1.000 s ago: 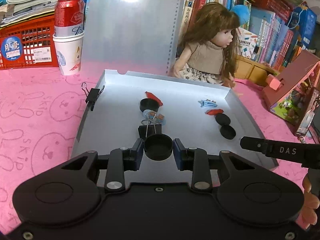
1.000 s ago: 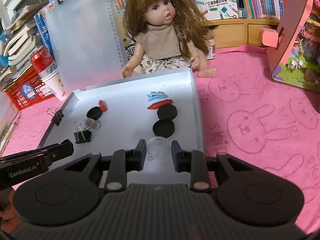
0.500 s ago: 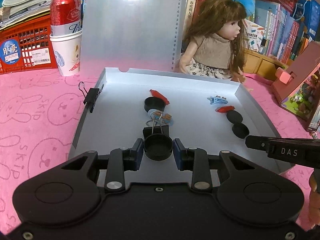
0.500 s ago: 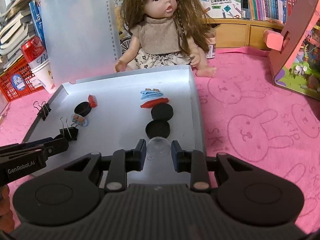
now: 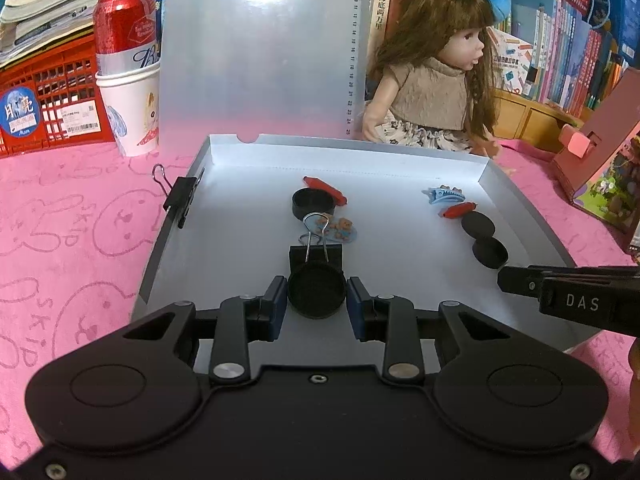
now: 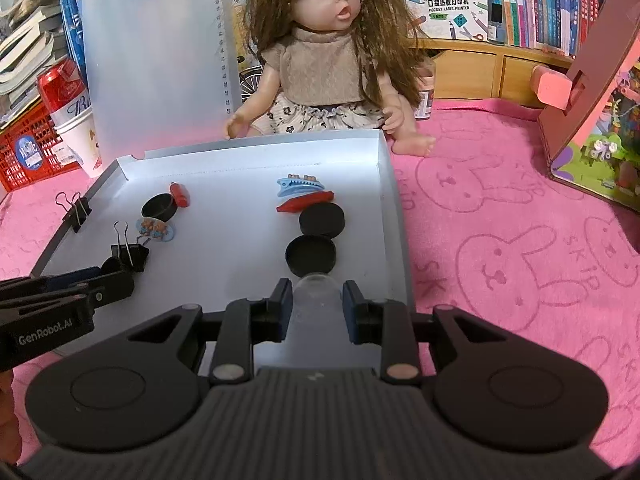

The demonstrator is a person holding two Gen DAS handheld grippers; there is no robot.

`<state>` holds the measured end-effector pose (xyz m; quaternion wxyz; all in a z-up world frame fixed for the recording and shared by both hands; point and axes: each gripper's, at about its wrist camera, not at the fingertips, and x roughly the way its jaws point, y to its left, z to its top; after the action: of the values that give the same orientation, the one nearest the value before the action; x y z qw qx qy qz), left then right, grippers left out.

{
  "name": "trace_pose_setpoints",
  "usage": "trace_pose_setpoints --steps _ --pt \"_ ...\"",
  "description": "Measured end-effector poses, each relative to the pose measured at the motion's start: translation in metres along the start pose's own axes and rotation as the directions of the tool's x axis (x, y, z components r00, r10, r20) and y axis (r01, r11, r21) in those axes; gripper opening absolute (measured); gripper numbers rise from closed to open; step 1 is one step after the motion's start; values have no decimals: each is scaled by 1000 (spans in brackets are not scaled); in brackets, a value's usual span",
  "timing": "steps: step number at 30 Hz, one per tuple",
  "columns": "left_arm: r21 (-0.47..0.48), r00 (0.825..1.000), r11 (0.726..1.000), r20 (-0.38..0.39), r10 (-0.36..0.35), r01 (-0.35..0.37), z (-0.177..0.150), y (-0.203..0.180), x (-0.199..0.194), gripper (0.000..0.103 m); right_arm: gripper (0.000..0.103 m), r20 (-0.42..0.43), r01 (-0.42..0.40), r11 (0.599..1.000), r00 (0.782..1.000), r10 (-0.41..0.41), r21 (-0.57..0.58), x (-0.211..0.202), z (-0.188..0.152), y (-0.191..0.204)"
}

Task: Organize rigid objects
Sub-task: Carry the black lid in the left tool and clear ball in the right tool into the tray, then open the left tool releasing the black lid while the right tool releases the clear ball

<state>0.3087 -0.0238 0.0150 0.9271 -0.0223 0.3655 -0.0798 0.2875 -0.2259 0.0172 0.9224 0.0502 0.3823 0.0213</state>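
Tray (image 6: 394, 216) right edge just beside right tool (image 6: 314, 300) w/ clear cap (image 6: 316, 286).

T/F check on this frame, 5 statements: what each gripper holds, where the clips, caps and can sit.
1. The left gripper holds a black cap between its jaws. True.
2. The right gripper holds a red hair clip. False: a clear dome-shaped piece sits between its jaws.
3. A binder clip is clipped on the tray's left wall. True.
4. The red can lies on its side in the tray. False: it stands upright in a paper cup outside the tray.
5. The blue hair clip lies in the tray beside a red hair clip. True.
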Motion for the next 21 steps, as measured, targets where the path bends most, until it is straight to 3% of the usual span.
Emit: trace_pose_setpoints --steps 6,8,11,15,17,21 --pt "10 1000 1000 2 2 -2 -1 -3 1 31 38 10 5 1000 1000 -5 -6 0 0 0" --pt "24 1000 1000 11 10 -10 -3 -4 0 33 52 18 1 1000 1000 -1 5 -2 -1 -2" --pt "35 1000 999 20 16 -17 -4 -4 -6 49 60 33 -7 1000 999 7 4 -7 -2 -4" --pt "32 998 999 56 6 -7 -4 0 -21 60 70 68 -14 1000 998 16 -23 -22 -4 -3" --pt "25 998 1000 66 3 -5 -5 2 -30 70 76 84 -28 999 996 30 -31 -30 -5 -3" --pt "35 996 999 86 7 -10 -11 5 -50 77 83 118 -53 996 991 61 -74 -51 -13 0"
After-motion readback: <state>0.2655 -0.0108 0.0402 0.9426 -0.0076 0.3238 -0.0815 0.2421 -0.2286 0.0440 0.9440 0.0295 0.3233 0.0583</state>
